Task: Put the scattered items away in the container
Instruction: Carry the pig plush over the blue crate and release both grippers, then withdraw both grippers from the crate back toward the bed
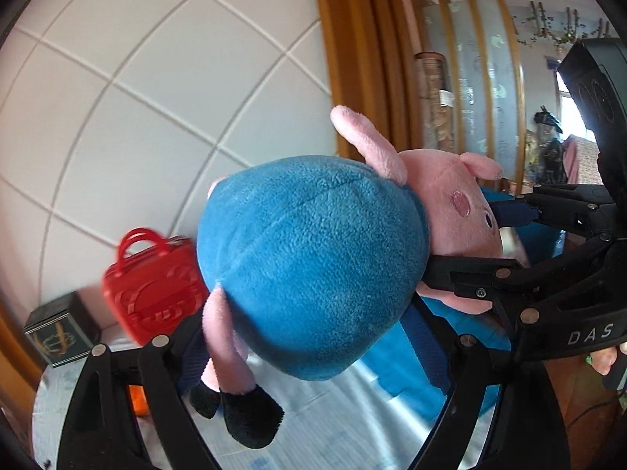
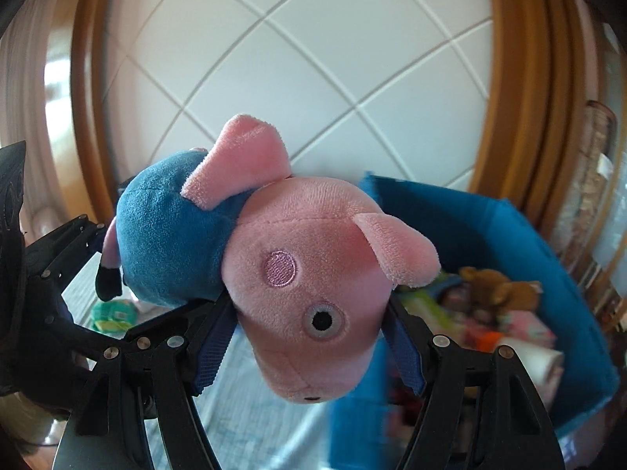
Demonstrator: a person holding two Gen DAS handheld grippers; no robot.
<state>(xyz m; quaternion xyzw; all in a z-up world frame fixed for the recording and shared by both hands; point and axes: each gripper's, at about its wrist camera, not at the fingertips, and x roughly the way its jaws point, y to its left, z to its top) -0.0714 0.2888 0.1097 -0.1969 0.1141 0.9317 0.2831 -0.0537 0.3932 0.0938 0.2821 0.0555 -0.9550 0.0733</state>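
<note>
A plush pig (image 1: 313, 274) with a blue body and a pink head (image 2: 305, 274) hangs in the air, lying on its side, held by both grippers. My left gripper (image 1: 309, 348) is shut on its blue body, one blue pad on each side. My right gripper (image 2: 309, 348) is shut on the pink head; in the left wrist view it reaches in from the right (image 1: 482, 243). In the right wrist view the left gripper (image 2: 129, 274) comes in from the left. The blue fabric container (image 2: 509, 227) stands just behind and below the pig, with several toys inside.
A red toy handbag (image 1: 153, 290) and a dark green tin (image 1: 55, 333) stand on the pale table cover at the left. A green soft item (image 2: 113, 315) lies on the table below the pig. A brown teddy (image 2: 501, 286) is in the container. A tiled wall and a wooden frame rise behind.
</note>
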